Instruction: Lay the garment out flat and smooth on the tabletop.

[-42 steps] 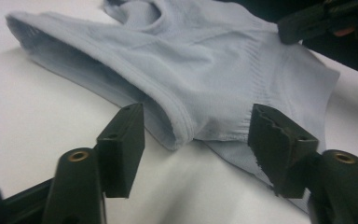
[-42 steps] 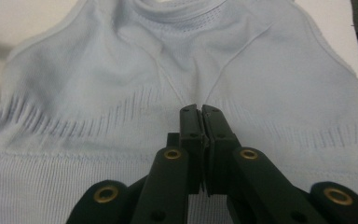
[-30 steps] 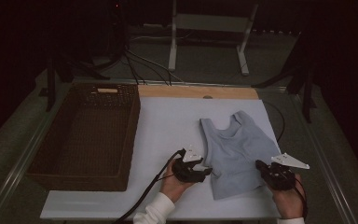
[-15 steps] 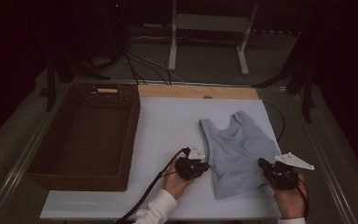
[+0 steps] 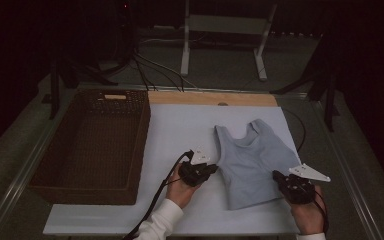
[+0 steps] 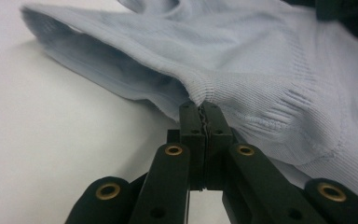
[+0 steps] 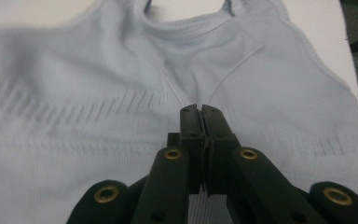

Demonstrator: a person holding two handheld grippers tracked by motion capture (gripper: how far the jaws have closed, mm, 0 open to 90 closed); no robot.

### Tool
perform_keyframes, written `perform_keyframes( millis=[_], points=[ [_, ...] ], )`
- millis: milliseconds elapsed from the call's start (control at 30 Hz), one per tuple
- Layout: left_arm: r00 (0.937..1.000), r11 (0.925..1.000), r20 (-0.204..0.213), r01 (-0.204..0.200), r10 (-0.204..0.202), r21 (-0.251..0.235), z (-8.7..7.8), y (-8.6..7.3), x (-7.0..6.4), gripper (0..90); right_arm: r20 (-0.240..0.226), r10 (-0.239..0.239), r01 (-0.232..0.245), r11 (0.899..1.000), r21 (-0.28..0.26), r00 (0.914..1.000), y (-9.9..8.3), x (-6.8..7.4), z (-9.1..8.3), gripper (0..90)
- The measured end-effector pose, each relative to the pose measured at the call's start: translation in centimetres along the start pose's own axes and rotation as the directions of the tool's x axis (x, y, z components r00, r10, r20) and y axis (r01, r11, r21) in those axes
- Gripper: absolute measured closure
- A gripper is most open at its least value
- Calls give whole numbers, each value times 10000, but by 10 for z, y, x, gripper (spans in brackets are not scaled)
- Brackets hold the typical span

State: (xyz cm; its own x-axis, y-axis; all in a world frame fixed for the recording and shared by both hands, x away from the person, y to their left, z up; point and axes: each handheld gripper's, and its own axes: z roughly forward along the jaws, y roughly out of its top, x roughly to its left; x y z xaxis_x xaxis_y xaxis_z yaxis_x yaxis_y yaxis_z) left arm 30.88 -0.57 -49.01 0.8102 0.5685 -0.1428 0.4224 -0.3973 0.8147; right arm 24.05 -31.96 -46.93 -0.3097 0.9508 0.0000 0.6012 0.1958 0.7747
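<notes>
Two hand-held grippers on one garment: left hand-held gripper [image 5: 203, 171] pinching the side edge of the pale blue tank top [image 5: 252, 162], jaws clamped tight on a fold of ribbed fabric just below the armhole; right hand-held gripper [image 5: 291, 183] at the lower right part of the top, jaws pressed together, with cloth seemingly between them (bite not clear in the right gripper view, so hard to tell how much is caught). Tank top lying flat on the white surface [image 5: 190, 130], straps pointing away from the person, hem nearest.

Likely trouble from here: a thin bite at the left edge slipping out on a lift, since only a small pucker sits between the tips. Uneven pull between the two holds twisting or bunching the knit rather than folding it cleanly. Possibly only one layer caught on the right side, leaving the lower layer behind on the surface.

Wicker basket [image 5: 92, 145] to the left of the white surface, well apart from the top, apparently with nothing inside (interior dark, though).
</notes>
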Motion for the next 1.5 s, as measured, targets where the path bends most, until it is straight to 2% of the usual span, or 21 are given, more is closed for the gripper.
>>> perform_keyframes(
  millis=[67,200,300,333,367,400,433,467,500,533,567,600,633,667,800,867,933,1033,1233,1367,1500],
  points=[
    [10000,10000,-57,41,-40,30,-3,0,3,900,-111,-286,288,9995,161,9995,0,3,2,888],
    [9996,9995,-218,-173,179,275,-5,-2,5,900,-203,-294,299,9992,251,9994,0,4,3,888],
    [9991,9988,-386,-172,190,461,-4,-3,5,900,-313,-360,370,9988,309,9989,-1,6,4,879],
    [9982,9983,-600,-38,72,574,-3,-3,8,900,-540,-447,464,9984,310,9975,0,8,4,790],
    [9982,9983,-600,-38,72,574,-3,-3,8,900,-540,-447,464,9984,310,9975,0,8,4,790],
    [9964,9975,-818,273,-220,646,-1,-3,10,899,-586,-565,578,9981,201,9967,0,11,3,651],
    [9964,9975,-818,273,-220,646,-1,-3,10,889,-586,-565,578,9981,201,9967,0,11,3,651],
    [9956,9970,-890,371,-309,686,0,-3,10,873,-437,-517,521,9986,74,9977,1,12,2,547],
    [9947,9967,-953,441,-375,682,1,-3,10,873,-437,-517,521,9986,74,9977,1,12,2,547],
    [9935,9966,-1045,529,-462,626,1,-3,9,725,-388,-475,475,9989,7,9981,2,11,1,473],
    [9934,9968,-1016,590,-532,548,0,-3,8,725,-388,-475,475,9989,7,9981,2,11,1,473],
    [9930,9971,-987,690,-656,322,-2,-2,6,628,-399,-411,413,9991,24,9984,2,10,1,430],
    [9930,9971,-987,690,-656,322,-2,-2,6,583,-399,-411,413,9991,24,9984,2,10,1,430],
    [9931,9963,-819,851,-839,102,-3,-1,4,557,-360,-345,345,9994,-6,9988,2,9,0,402],
    [9933,9956,-686,920,-931,-193,-4,1,-3,425,-395,-400,397,9992,-91,9984,3,11,-1,367],
    [9929,9950,-662,972,-984,-214,-4,1,-4,397,-422,-404,401,9992,-88,9983,4,11,-1,356],
    [9920,9933,-550,1116,-1132,-312,-3,2,-8,319,-446,-384,379,9992,-105,9983,4,12,-2,333],
    [9921,9932,-518,1127,-1141,-295,-1,2,-11,277,-403,-380,374,9992,-144,9985,4,11,-2,329],
    [9929,9941,-483,1087,-1088,-33,5,0,-21,276,-342,-333,324,9991,-261,9989,4,10,-4,323],
    [9937,9949,-567,983,-970,205,8,-3,-26,304,-338,-368,359,9990,-269,9988,4,9,-4,326],
    [9925,9938,-629,1072,-1053,286,10,-7,-29,353,-306,-398,390,9989,-272,9987,4,10,-4,327]
  ],
)
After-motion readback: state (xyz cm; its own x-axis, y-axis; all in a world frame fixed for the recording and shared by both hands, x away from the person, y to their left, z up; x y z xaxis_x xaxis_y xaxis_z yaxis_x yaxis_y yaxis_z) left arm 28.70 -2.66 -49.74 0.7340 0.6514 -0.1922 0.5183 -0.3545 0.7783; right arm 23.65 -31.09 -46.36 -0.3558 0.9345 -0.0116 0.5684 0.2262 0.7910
